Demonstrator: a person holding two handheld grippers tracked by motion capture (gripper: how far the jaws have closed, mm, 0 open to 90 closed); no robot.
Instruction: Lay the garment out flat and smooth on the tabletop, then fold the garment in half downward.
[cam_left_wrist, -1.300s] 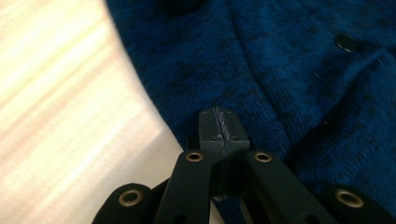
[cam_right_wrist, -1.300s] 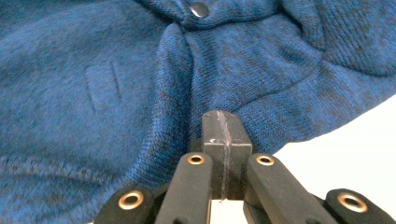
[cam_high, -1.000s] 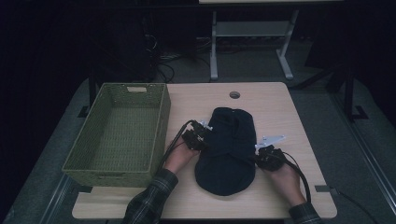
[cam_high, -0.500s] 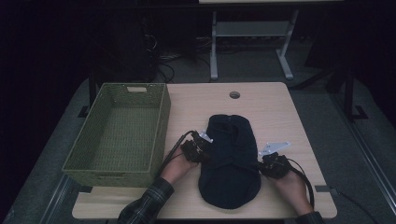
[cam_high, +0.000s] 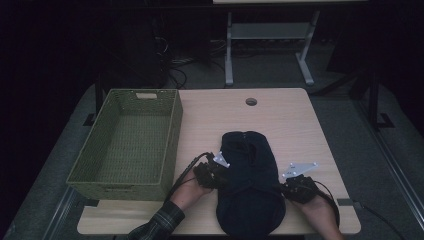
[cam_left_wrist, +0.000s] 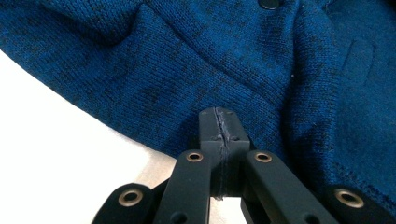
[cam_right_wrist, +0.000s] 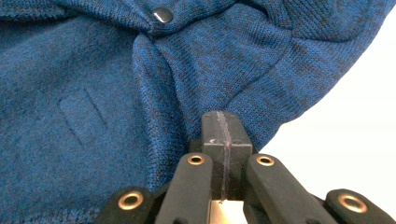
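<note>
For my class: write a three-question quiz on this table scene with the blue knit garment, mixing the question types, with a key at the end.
1. True or false: the green basket holds the blue knit garment.
2. Multiple choice: where does the left tool meet the garment? A) at its edge B) at the round table hole C) inside the basket
3. Fill in: the jaws of the right tool stand ____.

Key
1. False; the garment lies on the table, beside the basket.
2. A
3. Shut, with the garment's edge at their tips.

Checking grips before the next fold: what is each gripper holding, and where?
Both hold the blue sweater: the left gripper is shut on its left side edge, the right gripper on its right side edge.
</note>
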